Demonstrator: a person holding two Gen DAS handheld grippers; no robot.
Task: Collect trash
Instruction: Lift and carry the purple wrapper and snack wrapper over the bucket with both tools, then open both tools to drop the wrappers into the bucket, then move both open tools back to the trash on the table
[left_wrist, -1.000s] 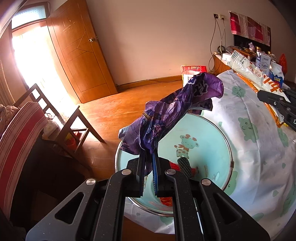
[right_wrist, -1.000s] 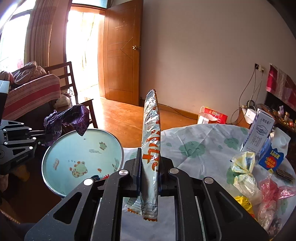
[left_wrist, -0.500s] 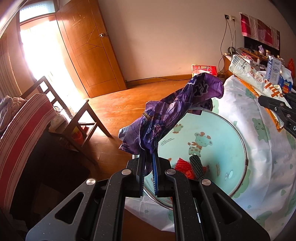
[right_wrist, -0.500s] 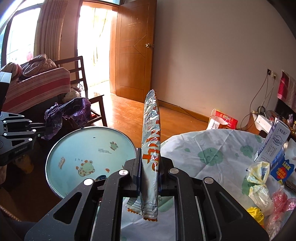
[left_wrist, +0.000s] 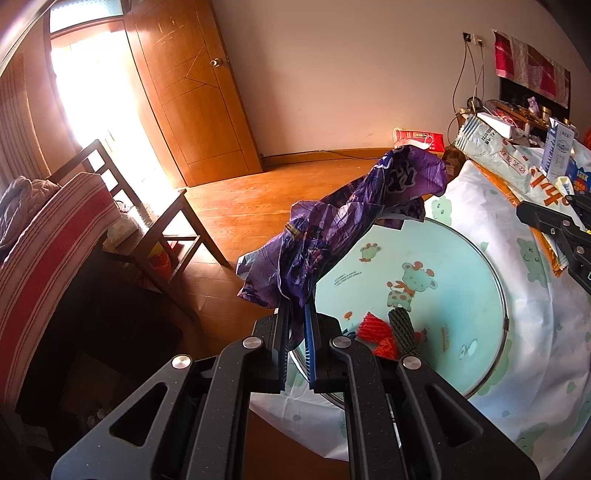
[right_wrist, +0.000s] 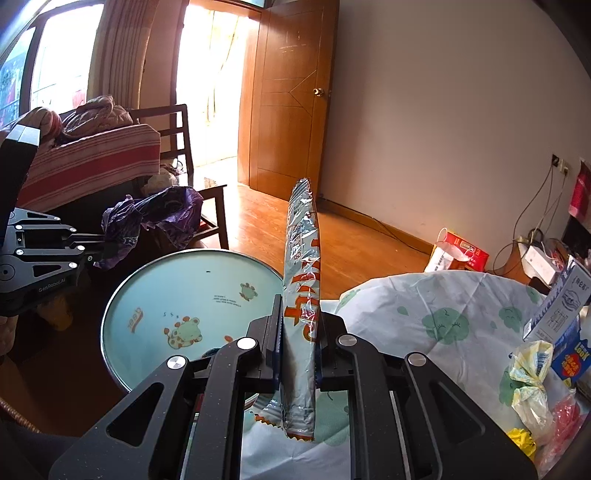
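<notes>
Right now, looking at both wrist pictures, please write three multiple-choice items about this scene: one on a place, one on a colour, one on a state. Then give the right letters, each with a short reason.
1. Where is the red mesh scrap?
A. on the round tray
B. on the wooden chair
C. on the floor

2. What colour is the crumpled bag in the left gripper?
A. yellow
B. purple
C. white

3. How do the jaws of the right gripper stand?
A. wide open, holding nothing
B. shut on a milk carton
C. shut on the silver and orange snack wrapper

Answers:
1 A, it lies on the round tray beside a dark mesh piece.
2 B, the bag is purple in both views.
3 C, the snack wrapper stands upright between the jaws.
</notes>
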